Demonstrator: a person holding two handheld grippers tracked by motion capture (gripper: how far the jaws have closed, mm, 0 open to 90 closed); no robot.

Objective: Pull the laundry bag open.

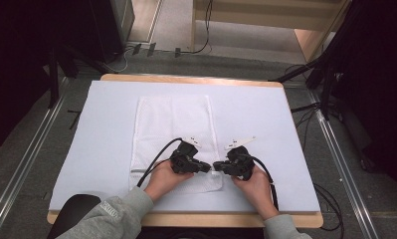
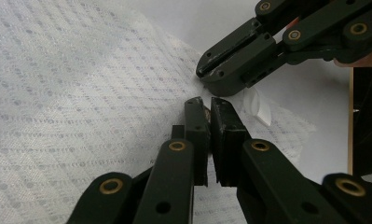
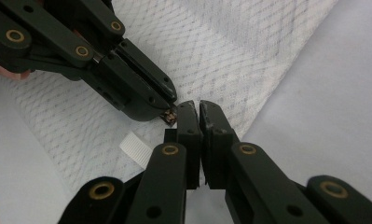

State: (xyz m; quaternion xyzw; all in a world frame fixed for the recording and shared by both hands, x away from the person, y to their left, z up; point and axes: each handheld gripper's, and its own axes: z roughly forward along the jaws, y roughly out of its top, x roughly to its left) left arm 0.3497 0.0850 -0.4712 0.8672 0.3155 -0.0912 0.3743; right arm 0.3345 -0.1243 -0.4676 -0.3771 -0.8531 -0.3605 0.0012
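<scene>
Jaws of both grippers pinch the white mesh bag's near edge.

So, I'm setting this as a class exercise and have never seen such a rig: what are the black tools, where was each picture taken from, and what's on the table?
A person sits at a table covered with a pale sheet and holds a hand-worked two-jaw tool in each hand: the left gripper and the right gripper. No robot arm is involved.

The high view looks down from above the person's side. The other two views come from small cameras riding on each gripper, looking along its own black jaws.

On the sheet lies a white mesh laundry bag with a small white tag. Both grippers are shut and meet tip to tip at the bag's near right corner. Whether either one pinches the mesh itself, I cannot tell.
</scene>
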